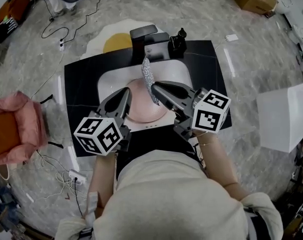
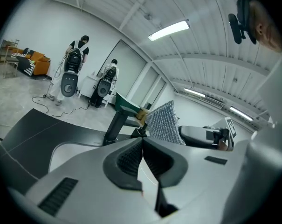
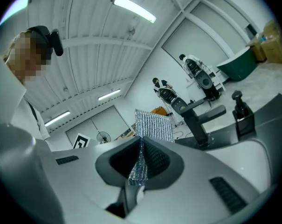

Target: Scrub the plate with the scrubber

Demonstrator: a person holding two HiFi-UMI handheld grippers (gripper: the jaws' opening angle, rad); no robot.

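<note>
Marble floor (image 1: 251, 59) surrounds a black counter (image 1: 81, 84) with a white sink (image 1: 107, 81) set into it. A dark faucet (image 1: 145, 33) and a pump bottle (image 1: 179, 40) stand at the sink's far edge.

The pink plate (image 1: 141, 110) lies in the sink basin. The left gripper (image 1: 125, 95) meets the plate's left rim. In the left gripper view its jaws (image 2: 141, 141) are closed, with a thin pale sliver, apparently the plate's edge (image 2: 147, 183), between them.

The right gripper (image 1: 155, 90) is clamped on the lower margin of the silver mesh scrubber (image 1: 147, 76). The right gripper view shows the mesh pinched between the ribbed pads, with most of the sheet (image 3: 152, 125) standing free above the jaws. The scrubber rises over the plate's far half. Whether it touches the plate cannot be told.

Hazards, as judged:
- **Plate slip:** the plate is held only at its rim, so sideways scrubbing force could pivot it or pull it out of the jaws and knock it against the sink wall.
- **Scrubber grip:** the mesh is held by a narrow strip, so drag on the plate could fold it over or pull it loose.
- **Jaw contact:** pressing low would bring the hard jaw tips, not the mesh, onto the plate.
- **Faucet strike:** a far stroke could hit the faucet.
</note>
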